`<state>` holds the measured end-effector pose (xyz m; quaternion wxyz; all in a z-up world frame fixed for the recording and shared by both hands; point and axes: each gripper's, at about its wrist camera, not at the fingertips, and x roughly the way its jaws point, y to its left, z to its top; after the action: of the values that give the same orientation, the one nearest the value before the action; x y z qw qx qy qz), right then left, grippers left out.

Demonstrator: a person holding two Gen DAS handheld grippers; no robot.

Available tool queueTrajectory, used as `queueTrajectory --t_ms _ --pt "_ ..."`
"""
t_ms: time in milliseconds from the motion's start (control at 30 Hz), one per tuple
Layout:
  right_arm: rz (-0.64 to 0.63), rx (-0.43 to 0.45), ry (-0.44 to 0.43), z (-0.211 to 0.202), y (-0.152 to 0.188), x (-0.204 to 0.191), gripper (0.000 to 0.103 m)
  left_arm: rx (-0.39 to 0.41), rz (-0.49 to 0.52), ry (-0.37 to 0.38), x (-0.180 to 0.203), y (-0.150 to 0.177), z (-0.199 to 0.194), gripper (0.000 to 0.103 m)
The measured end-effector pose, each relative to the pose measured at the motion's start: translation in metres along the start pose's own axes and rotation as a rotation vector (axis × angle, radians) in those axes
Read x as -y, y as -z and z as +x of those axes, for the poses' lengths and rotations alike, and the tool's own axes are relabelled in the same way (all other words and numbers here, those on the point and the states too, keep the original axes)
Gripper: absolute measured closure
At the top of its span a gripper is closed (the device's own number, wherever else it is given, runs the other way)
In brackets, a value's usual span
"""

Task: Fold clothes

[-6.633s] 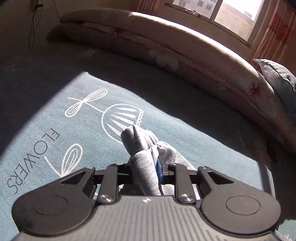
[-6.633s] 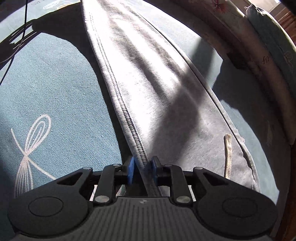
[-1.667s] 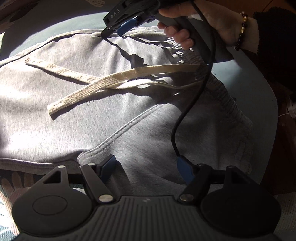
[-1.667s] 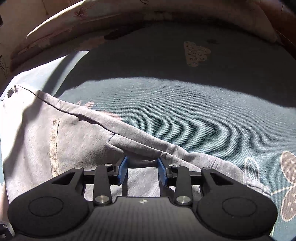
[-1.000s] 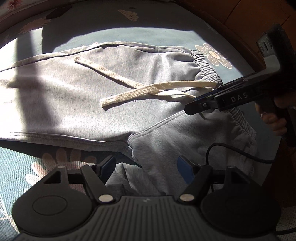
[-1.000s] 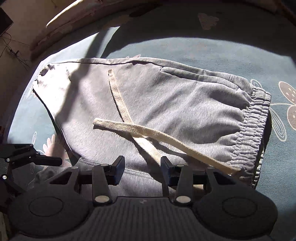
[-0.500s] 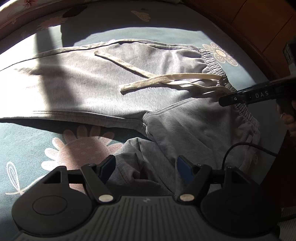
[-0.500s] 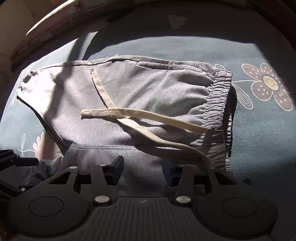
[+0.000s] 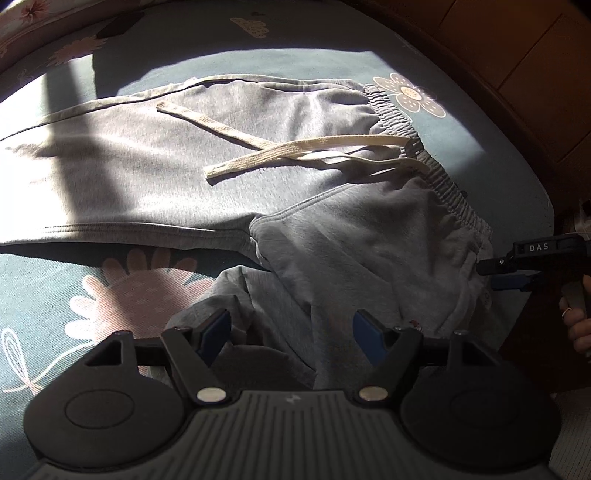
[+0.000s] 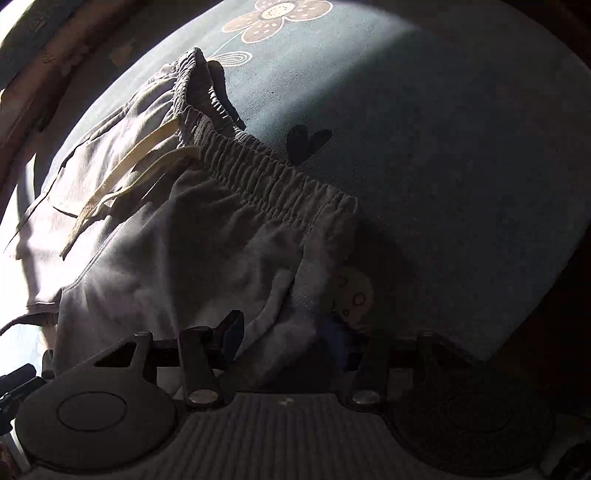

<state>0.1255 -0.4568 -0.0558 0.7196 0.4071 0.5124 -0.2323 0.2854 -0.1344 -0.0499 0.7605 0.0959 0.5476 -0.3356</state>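
Grey sweatpants (image 9: 332, 240) lie spread on a teal flowered sheet (image 9: 48, 291), with a cream drawstring (image 9: 295, 151) crossed over the front. The far leg lies flat. The near leg is crumpled under my left gripper (image 9: 291, 332), which hovers open above it. My right gripper (image 9: 513, 271), held by a hand (image 9: 576, 328), is at the near end of the elastic waistband (image 9: 443, 184). In the right wrist view the right gripper (image 10: 286, 339) has its jaws opening over the sweatpants (image 10: 184, 258) near the waistband (image 10: 266, 177). A fabric fold lies between the fingers, and the pads are not pressing it.
A dark wooden frame (image 9: 517, 74) borders the bed on the right, close to the waistband. A rolled floral quilt (image 9: 37, 14) lies along the far edge. Bare sheet (image 10: 443, 147) stretches beyond the waistband. Strong sunlight and deep shadow cross the cloth.
The right gripper swept from the drawstring to the near waistband corner, rolling as it went, and its jaws widened. The left gripper drew back slightly and stayed open.
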Motion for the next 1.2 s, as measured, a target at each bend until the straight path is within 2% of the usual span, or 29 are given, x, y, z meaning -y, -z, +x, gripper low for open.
queueTrajectory --t_ms 100,167,233,267,300,367,500,533,567,600,700,767,833,867,1000,1067,1100,1133,1200 --pt "0.165 0.044 -0.081 0.012 -0.002 0.024 0.049 -0.015 0.031 0.011 0.008 -0.002 0.006 0.03" --pt "0.197 0.055 -0.139 0.02 -0.006 0.026 0.049 -0.025 0.048 0.017 0.012 -0.003 0.008 0.03" --pt "0.143 0.05 -0.092 0.022 -0.008 0.017 0.069 -0.032 0.065 0.018 0.015 -0.005 0.009 0.03" --pt "0.078 0.047 -0.049 0.02 -0.008 0.009 0.084 -0.034 0.072 0.018 0.016 -0.005 0.009 0.03" --pt "0.034 0.051 -0.023 0.016 -0.008 0.005 0.089 -0.034 0.079 0.018 0.017 -0.006 0.009 0.03" --pt "0.007 0.06 0.009 0.008 -0.006 0.004 0.09 -0.031 0.082 0.021 0.017 -0.007 0.008 0.03" --pt "-0.045 0.058 0.059 0.002 -0.005 0.0 0.088 -0.027 0.072 0.023 0.016 -0.008 0.009 0.03" --pt "-0.056 0.052 0.086 0.003 -0.006 -0.003 0.083 -0.022 0.067 0.022 0.016 -0.008 0.008 0.03" --pt "-0.066 0.047 0.113 0.004 -0.008 -0.007 0.072 -0.017 0.061 0.023 0.015 -0.007 0.007 0.03" --pt "-0.065 0.06 0.136 0.001 -0.009 -0.009 0.068 -0.013 0.052 0.024 0.014 -0.006 0.006 0.03" --pt "-0.127 0.157 0.186 -0.021 -0.013 -0.024 0.068 -0.011 0.028 0.021 0.011 -0.003 0.005 0.03" --pt "-0.245 0.203 0.165 -0.027 -0.015 -0.043 0.067 -0.006 0.014 0.015 0.008 -0.001 0.004 0.03" --pt "-0.363 0.213 0.112 -0.022 -0.018 -0.067 0.063 0.001 -0.003 0.009 0.005 0.002 0.003 0.03" --pt "-0.417 0.198 0.084 -0.014 -0.02 -0.08 0.059 0.005 -0.011 0.006 0.004 0.003 0.002 0.03" --pt "-0.571 0.09 0.0 0.025 -0.019 -0.121 0.057 0.002 -0.033 -0.007 -0.002 0.008 -0.001 0.03" --pt "-0.616 0.018 0.069 0.047 -0.017 -0.132 0.057 -0.001 -0.036 -0.019 -0.006 0.014 -0.004 0.03" --pt "-0.638 0.008 0.124 0.054 -0.017 -0.133 0.057 -0.007 -0.041 -0.03 -0.008 0.017 -0.005 0.03" --pt "-0.644 0.028 0.194 0.058 -0.019 -0.132 0.057 -0.011 -0.049 -0.043 -0.011 0.02 -0.006 0.03" --pt "-0.621 0.047 0.251 0.057 -0.027 -0.126 0.056 -0.02 -0.073 -0.062 -0.018 0.027 -0.006 0.03"
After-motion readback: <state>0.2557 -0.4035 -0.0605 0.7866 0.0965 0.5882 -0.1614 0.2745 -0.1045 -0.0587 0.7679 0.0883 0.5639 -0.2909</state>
